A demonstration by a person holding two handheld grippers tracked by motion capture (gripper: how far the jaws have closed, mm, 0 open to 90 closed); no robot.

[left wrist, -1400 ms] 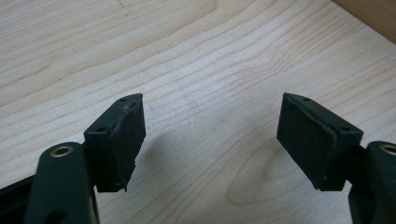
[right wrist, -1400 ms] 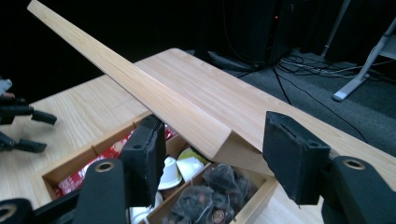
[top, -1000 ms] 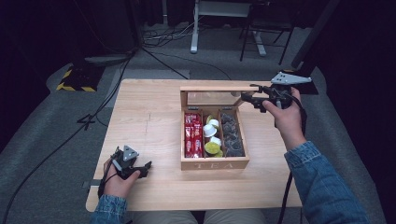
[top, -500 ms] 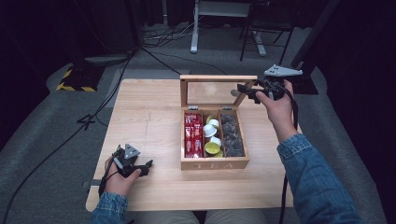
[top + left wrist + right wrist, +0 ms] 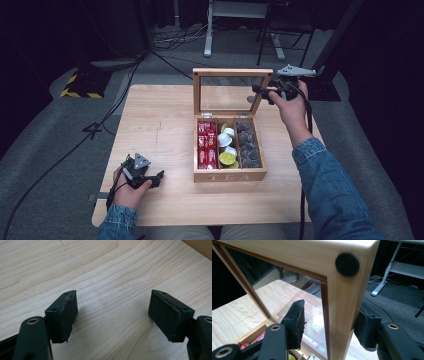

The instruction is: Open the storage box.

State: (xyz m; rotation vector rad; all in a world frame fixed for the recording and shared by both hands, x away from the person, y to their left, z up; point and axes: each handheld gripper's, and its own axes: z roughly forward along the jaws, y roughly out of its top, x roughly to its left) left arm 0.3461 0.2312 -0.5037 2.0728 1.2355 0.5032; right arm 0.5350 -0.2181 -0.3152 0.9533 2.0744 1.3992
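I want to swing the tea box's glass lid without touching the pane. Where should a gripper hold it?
Grip the lid's wooden side rail near its free corner, coming from the right edge as the right gripper does: the rail is narrow enough to straddle, and the lid stands upright.

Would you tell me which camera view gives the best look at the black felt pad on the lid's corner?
The right gripper view: the felt pad sits large and sharp on the lid corner. The high view shows the lid's frame from afar, the pad too small to discern. The left gripper view shows bare table.
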